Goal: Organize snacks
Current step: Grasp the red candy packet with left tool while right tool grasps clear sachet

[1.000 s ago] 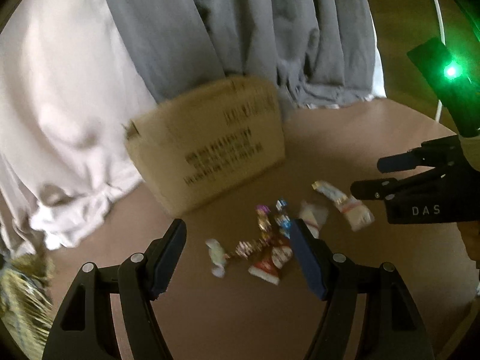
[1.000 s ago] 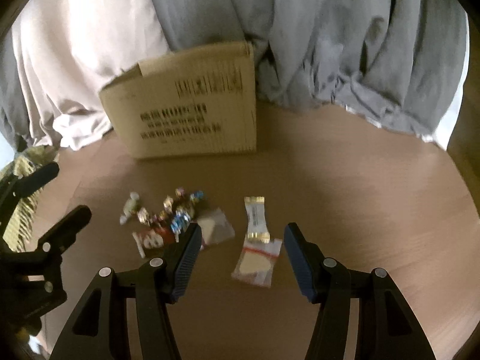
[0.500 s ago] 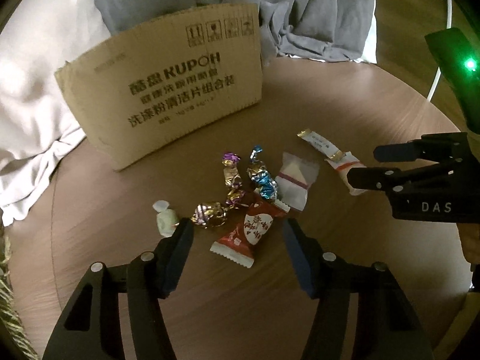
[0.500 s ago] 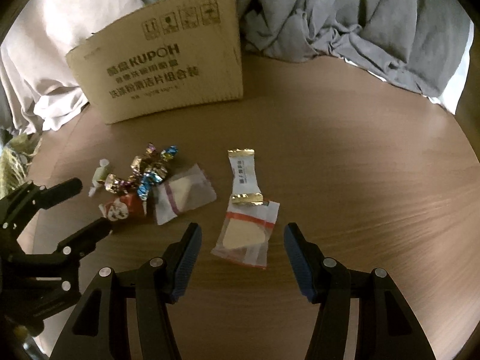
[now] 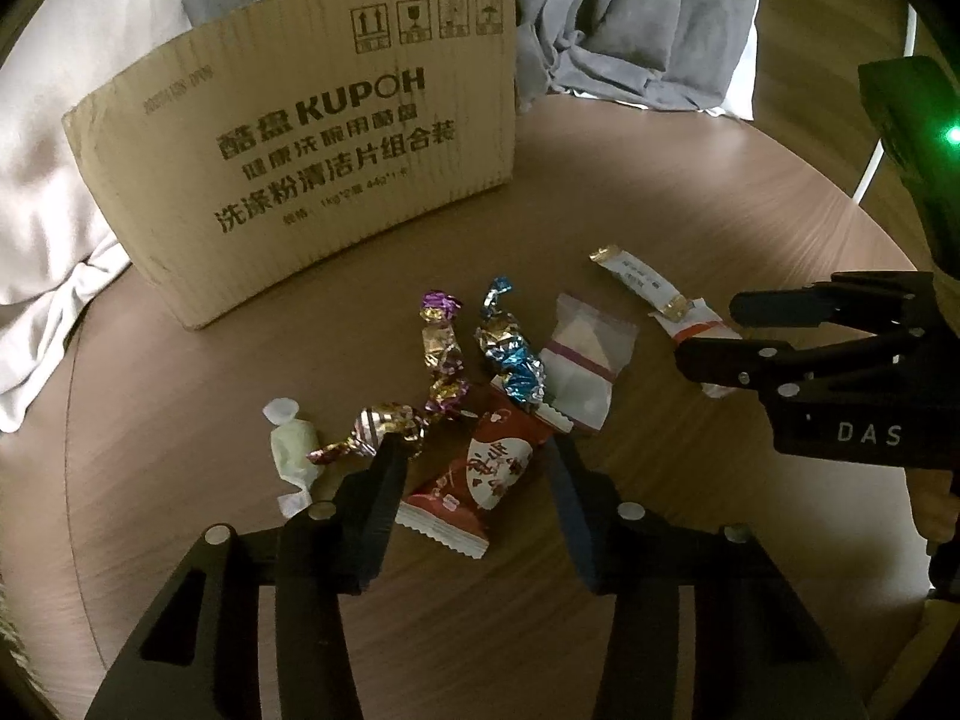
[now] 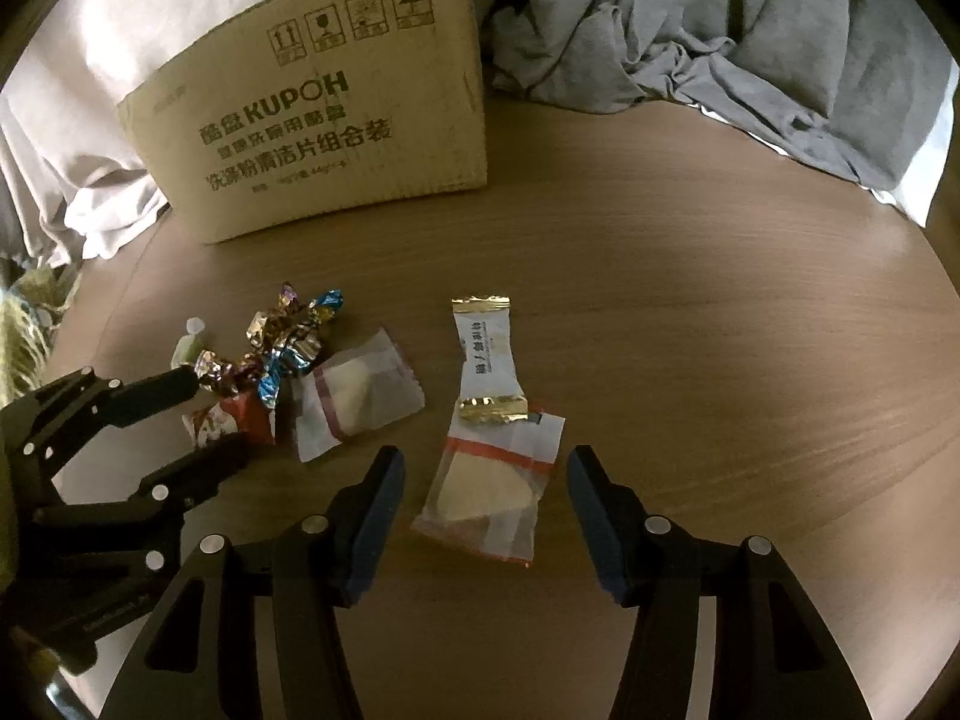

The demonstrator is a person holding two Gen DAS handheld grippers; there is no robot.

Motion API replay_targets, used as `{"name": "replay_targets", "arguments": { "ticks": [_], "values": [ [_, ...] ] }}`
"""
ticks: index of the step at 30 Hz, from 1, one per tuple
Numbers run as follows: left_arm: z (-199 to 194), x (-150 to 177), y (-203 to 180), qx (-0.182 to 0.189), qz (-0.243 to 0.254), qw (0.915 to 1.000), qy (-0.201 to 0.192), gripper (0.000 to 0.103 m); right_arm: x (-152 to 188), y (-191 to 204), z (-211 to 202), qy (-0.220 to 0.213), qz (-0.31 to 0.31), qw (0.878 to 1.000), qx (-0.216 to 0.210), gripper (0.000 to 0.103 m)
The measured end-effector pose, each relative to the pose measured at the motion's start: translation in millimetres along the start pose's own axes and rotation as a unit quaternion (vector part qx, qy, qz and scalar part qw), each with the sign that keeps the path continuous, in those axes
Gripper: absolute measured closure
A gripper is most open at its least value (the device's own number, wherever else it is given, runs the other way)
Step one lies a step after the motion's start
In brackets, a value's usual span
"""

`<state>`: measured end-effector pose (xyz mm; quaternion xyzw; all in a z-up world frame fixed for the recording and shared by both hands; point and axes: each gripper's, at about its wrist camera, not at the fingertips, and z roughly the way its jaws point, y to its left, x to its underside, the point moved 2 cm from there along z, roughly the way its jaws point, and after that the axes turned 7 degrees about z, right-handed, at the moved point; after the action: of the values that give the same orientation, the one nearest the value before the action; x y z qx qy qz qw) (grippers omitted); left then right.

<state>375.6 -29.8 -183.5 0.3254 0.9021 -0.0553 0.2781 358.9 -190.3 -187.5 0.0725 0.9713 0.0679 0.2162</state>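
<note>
1. The room around us is dim and soft: pale cream bedding (image 5: 72, 138) is heaped on one side and rumpled grey cloth (image 6: 720, 48) on the other, both pressing up against the far edge of the desk.
2. The desk (image 6: 750, 330) is round, with a brown wood grain, and bare apart from the box and the sweets.
3. A cardboard box (image 5: 312, 180) printed with dark lettering stands upright at the back — its top is out of view, so I cannot tell what is inside.
4. By my reckoning the sorting has hardly begun: every snack I can see lies loose on the desk, none of them lifted.
5. The left tongs (image 5: 474, 468) straddle a red packet (image 5: 474, 480). Their jaws have just been closing in on it, yet a gap shows on both sides, so they are spread and not pinching.
6. The right tongs (image 6: 483, 474) stand spread over a clear packet with a red stripe (image 6: 492, 492), touching nothing.
7. Just beyond that packet lies a white sachet with gold ends (image 6: 486, 360), its near end overlapping the packet's top edge.
8. Between the two groups sits another clear packet (image 5: 582, 360).
9. Smallest of all — the foil-wrapped candies (image 5: 444, 348) in purple, blue and gold, bunched close together, and a pale green sweet (image 5: 291, 450) just beside them.
</note>
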Motion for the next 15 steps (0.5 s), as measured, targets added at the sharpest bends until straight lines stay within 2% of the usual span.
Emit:
{"name": "replay_targets", "arguments": {
  "ticks": [1, 9, 11, 12, 15],
  "values": [
    [0.7, 0.1, -0.2, 0.001, 0.0, 1.0, 0.001, 0.06, -0.1, 0.0, 1.2, 0.001, 0.0, 1.0, -0.001, 0.046],
    [5.6, -3.4, -0.5, 0.016, -0.014, 0.9998, 0.006, 0.061, -0.9, -0.6, 8.5, 0.0, -0.009, 1.0, 0.008, 0.056],
    [6.6, -4.2, -1.0, 0.019, -0.018, 0.9996, 0.008, 0.065, -1.0, -0.5, 8.9, -0.002, -0.009, 1.0, 0.008, 0.059],
    [6.9, -4.1, -1.3, 0.023, -0.02, 0.9995, 0.009, 0.072, -0.8, -0.3, 8.7, -0.003, -0.01, 1.0, 0.007, 0.06],
    [7.9, -4.9, -3.0, 0.024, -0.023, 0.9994, 0.008, 0.076, 1.7, -1.4, 7.8, -0.002, -0.009, 1.0, 0.002, 0.063]
  ]
}}
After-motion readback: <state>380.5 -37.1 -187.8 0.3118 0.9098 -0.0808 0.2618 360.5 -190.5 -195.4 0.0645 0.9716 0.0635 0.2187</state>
